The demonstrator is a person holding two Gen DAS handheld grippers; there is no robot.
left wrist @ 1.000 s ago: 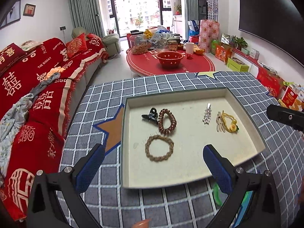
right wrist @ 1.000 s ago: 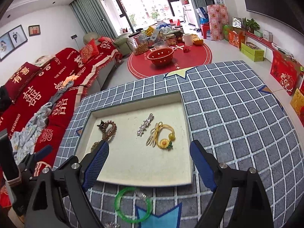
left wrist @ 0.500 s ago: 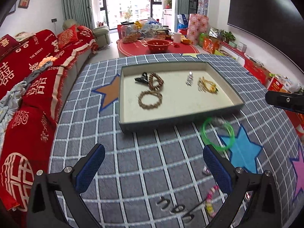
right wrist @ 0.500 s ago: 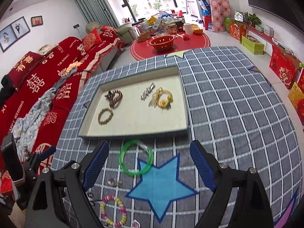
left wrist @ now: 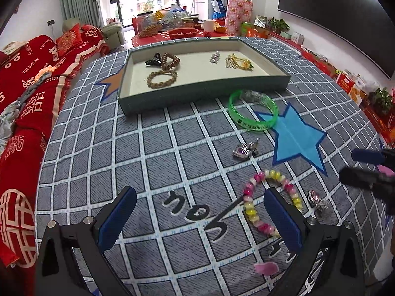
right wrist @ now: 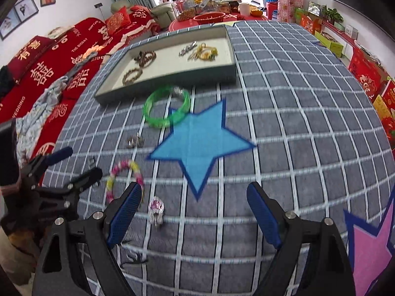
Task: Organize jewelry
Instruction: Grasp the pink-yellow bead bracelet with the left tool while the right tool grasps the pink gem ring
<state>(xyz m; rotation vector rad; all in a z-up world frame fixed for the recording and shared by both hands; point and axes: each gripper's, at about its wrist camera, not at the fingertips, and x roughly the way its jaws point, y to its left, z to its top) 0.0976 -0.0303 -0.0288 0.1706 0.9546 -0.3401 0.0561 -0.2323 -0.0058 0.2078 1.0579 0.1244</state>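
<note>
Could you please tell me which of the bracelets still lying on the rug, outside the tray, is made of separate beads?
The pink and yellow bracelet, nearest the left tongs. The green bangle, lying by the tray, is one smooth translucent hoop.

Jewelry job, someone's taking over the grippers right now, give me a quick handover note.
Left gripper: open, empty, over the grid mat.
Right gripper: open, empty, with a pink-stone ring lying between its fingers, not gripped.
In the tray: two brown bead bracelets, a black clip, a silver clip and a yellow hair tie.
Still on the mat: green bangle, heart pendant, pink-and-yellow bead bracelet, the ring.
Left to do: move those four into the tray.
</note>
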